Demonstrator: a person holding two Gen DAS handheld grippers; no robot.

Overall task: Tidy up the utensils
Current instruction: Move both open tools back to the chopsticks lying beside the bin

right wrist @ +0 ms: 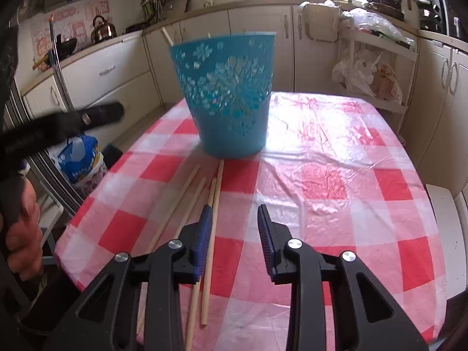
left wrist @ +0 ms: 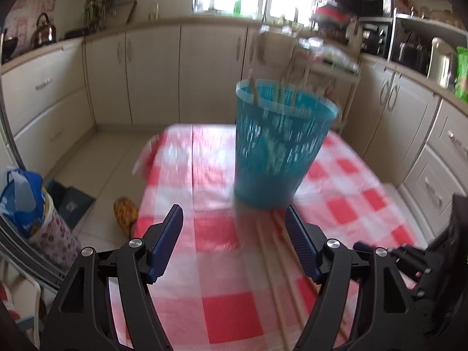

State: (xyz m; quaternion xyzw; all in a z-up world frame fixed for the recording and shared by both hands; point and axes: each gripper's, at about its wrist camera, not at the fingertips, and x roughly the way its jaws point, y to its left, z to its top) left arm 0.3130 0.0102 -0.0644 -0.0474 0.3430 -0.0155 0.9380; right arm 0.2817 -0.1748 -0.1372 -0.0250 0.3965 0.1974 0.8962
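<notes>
A teal perforated basket [left wrist: 278, 146] [right wrist: 231, 93] stands upright on the checked table, with a few wooden chopsticks [left wrist: 251, 87] [right wrist: 166, 36] sticking out of its rim. Several more chopsticks [right wrist: 216, 193] [left wrist: 278, 242] lie side by side on the cloth in front of it. My left gripper [left wrist: 232, 209] hovers over the table near the basket's base, jaws wide open and holding nothing. My right gripper [right wrist: 234, 207] is open too, with nothing between its fingers. Its left finger [right wrist: 203, 234] sits over the loose chopsticks. The left view is motion-blurred.
The red-and-white plastic cloth [right wrist: 336, 175] covers the whole table. A hand [right wrist: 23, 225] holds the other gripper at the left edge. On the floor to the left are a blue bag [left wrist: 20, 201] and a slipper [left wrist: 125, 213]. A white shelf trolley [right wrist: 377, 67] stands behind the table.
</notes>
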